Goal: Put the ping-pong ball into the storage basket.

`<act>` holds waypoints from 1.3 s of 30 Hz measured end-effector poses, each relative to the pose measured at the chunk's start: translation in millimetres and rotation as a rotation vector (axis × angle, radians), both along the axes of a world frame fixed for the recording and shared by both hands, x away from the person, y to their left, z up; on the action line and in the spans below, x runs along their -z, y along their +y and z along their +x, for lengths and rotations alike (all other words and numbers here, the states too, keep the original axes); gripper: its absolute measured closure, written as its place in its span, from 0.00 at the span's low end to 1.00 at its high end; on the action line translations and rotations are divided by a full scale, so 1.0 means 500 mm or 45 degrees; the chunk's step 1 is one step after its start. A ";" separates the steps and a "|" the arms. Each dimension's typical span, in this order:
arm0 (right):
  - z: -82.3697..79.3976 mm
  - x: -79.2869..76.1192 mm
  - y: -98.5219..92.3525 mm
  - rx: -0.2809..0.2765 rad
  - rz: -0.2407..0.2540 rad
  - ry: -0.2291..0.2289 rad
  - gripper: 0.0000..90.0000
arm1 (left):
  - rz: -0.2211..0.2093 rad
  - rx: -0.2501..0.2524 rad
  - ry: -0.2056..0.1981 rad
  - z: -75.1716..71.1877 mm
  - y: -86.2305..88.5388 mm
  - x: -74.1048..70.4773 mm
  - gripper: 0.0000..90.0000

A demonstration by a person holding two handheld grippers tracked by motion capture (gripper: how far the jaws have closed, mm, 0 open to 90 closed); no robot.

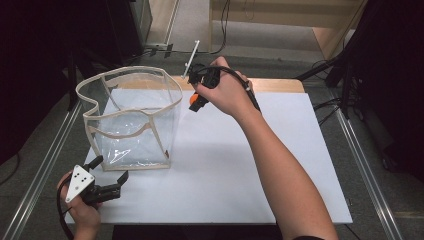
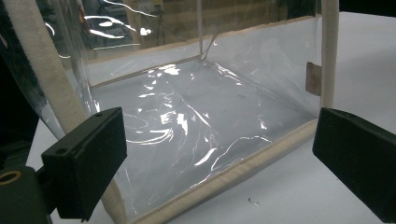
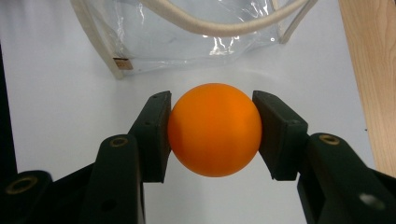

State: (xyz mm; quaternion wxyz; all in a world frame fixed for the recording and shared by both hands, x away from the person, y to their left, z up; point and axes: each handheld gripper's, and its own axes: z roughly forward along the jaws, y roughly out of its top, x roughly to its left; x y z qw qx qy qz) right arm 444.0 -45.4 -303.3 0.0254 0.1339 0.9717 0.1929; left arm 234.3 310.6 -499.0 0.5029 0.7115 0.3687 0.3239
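Holding the orange ball [image 3: 214,129] squarely between the two jaws of my right gripper [image 1: 196,101], I have it pinched across its widest part — that way it cannot roll out sideways, and the right gripper view confirms a pad pressing on each flank. The ball hangs above the white sheet [image 1: 225,160] that covers the table [image 1: 280,85], just beside the clear bag [image 1: 131,117] and near its top rim, apart from the plastic itself.

The bag stands upright with its mouth open to the ceiling, its cloth-edged rim [image 1: 125,72] sagging a little on the near left side. I judge that the ball is meant to go in through that mouth, so the height of my right hand [image 1: 227,92] makes sense: it has to clear the rim before letting go.

My left gripper [image 1: 107,180] waits low at the bag's near bottom corner, jaws spread wide with nothing between them — the left gripper view looks straight past them at the bag's lower seam [image 2: 224,179]. I keep it there to steady the bag, which looks light enough to tip or slide.
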 end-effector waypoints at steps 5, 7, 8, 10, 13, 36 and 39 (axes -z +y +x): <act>0.001 -0.008 0.006 -0.011 0.004 -0.004 0.53 | 0.000 0.000 0.000 0.000 0.000 0.000 0.04; 0.000 -0.012 0.009 -0.011 0.001 -0.005 0.53 | 0.000 0.001 0.000 0.000 0.000 0.000 0.04; 0.001 -0.014 0.010 -0.014 -0.001 -0.006 0.53 | 0.004 0.002 0.000 0.000 0.000 0.000 0.04; 0.001 -0.018 0.011 -0.017 0.001 -0.007 0.53 | 0.002 0.002 0.000 0.000 0.000 0.000 0.04; 0.001 -0.025 0.013 -0.012 0.007 0.001 0.53 | 0.000 0.001 0.001 0.000 0.000 0.000 0.04; 0.004 -0.070 0.040 -0.052 0.018 -0.020 0.53 | 0.005 0.003 0.002 0.000 0.001 -0.001 0.04; 0.005 -0.072 0.047 -0.061 0.019 -0.020 0.53 | 0.003 0.005 0.003 0.000 0.001 -0.001 0.04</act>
